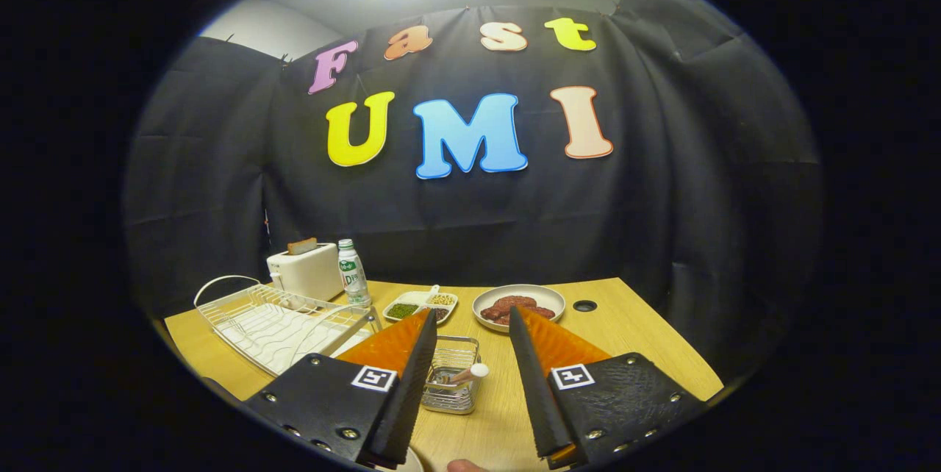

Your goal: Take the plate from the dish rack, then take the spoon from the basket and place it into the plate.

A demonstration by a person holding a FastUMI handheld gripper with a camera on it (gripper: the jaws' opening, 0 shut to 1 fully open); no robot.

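My gripper (471, 312) hangs open above the wooden table (632, 340), with nothing between its fingers. Down between the fingers stands a small wire basket (450, 392). A spoon (470, 373) leans in it, its white handle end pointing toward the right finger. To the left of the left finger sits the white wire dish rack (268, 321); I see no plate standing in it. A thin white curved rim (406, 463), perhaps the plate, shows under the base of the left finger.
Behind the rack stand a white toaster (305, 271) with bread and a plastic bottle (353, 273). Beyond the fingertips lie a divided dish of beans (420, 305) and a round plate of meat (518, 304). A fingertip (463, 466) shows close below.
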